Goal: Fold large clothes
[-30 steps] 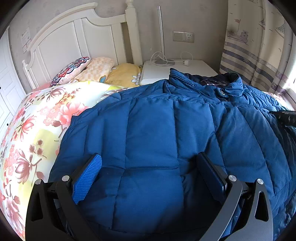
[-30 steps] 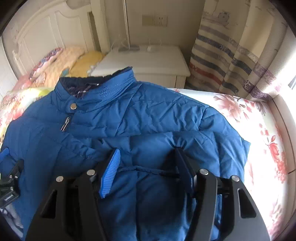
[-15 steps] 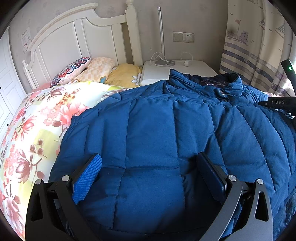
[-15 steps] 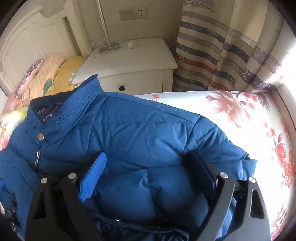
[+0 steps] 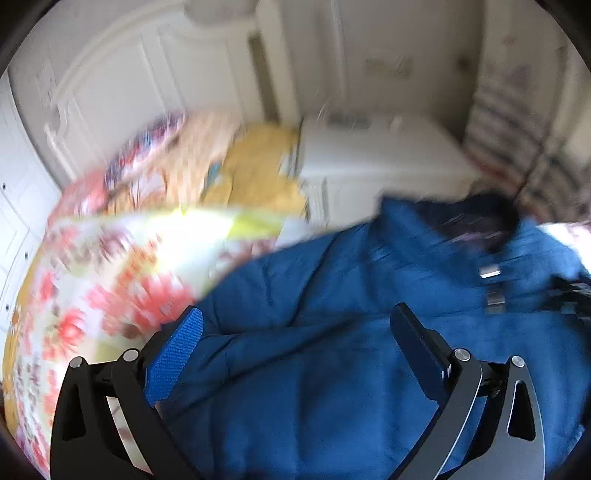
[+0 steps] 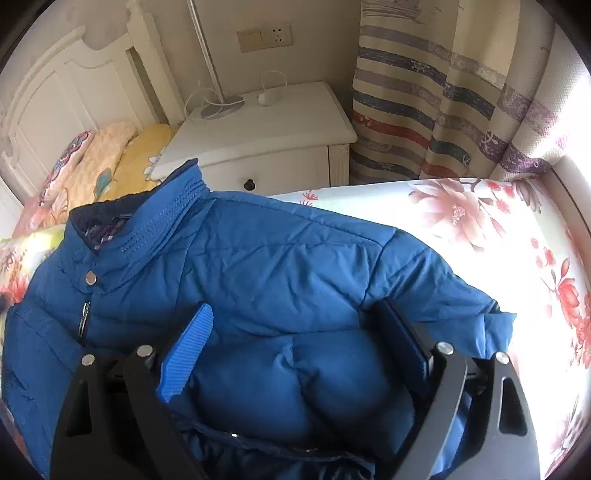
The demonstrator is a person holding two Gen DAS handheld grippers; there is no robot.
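With both our left gripper (image 5: 295, 332) and right gripper (image 6: 295, 325) standing jaws apart over the puffy blue jacket (image 6: 258, 266), its folded sleeve may spring back.

**Surroundings: Bedroom Fixtures and Bedding**

We identify a floral bedspread (image 6: 480, 221) with pink and red blossoms, brightly lit toward 3 o'clock in the right wrist view. At 12 o'clock we locate a white nightstand (image 6: 266, 125) with one dark drawer knob (image 6: 250, 183). On its top we note a lamp base (image 6: 221, 107) with a thin upright pole, a coiled white cable, and a small white object beside it. Above, a wall socket plate (image 6: 264, 36) is mounted. At 10 o'clock we find the white headboard (image 6: 55, 99) and patterned pillows (image 6: 110, 155). At 1 o'clock hangs a striped curtain (image 6: 424, 103).
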